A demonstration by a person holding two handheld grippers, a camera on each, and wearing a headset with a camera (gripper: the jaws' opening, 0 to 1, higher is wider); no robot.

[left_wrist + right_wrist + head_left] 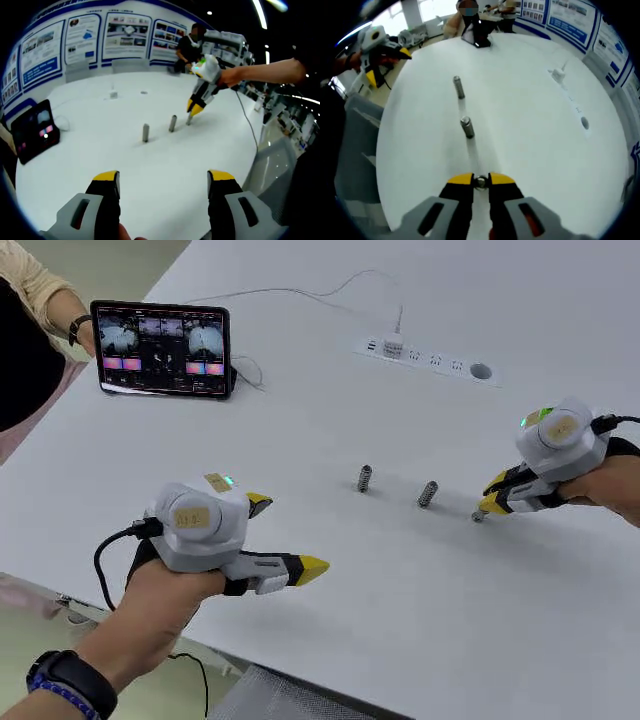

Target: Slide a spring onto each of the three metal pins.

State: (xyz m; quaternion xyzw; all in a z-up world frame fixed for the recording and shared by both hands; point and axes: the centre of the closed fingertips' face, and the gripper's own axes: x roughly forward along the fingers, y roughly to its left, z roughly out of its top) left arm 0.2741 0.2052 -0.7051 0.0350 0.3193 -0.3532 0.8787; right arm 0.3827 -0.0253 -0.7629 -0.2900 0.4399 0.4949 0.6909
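Right gripper [480,180]: jaws drawn almost together, the yellow tips pinching a small metal piece [479,515] right down at the white table [400,630]. Whether that piece is a spring or a bare pin cannot be told from here.
Left gripper [163,176]: jaws spread wide with nothing between them. It is held above the near side of the table, well apart from the row of parts.
First spring [365,478]: stands upright on the tabletop between the two grippers, touched by neither.
Second spring [428,493]: also upright, between the first spring and the pinched piece — the three fall in one slanting line across the table.
Pins: any pin inside the two upright coils is too small to make out.
Tablet [160,348]: propped at the far left corner, screen lit, with a cable trailing from it.
Power strip [425,358]: lies flat near the far edge, with a white plug and lead in it.
Onlooker's arm [60,305]: a sleeve and wrist rest beside the tablet — another person at the table's corner.
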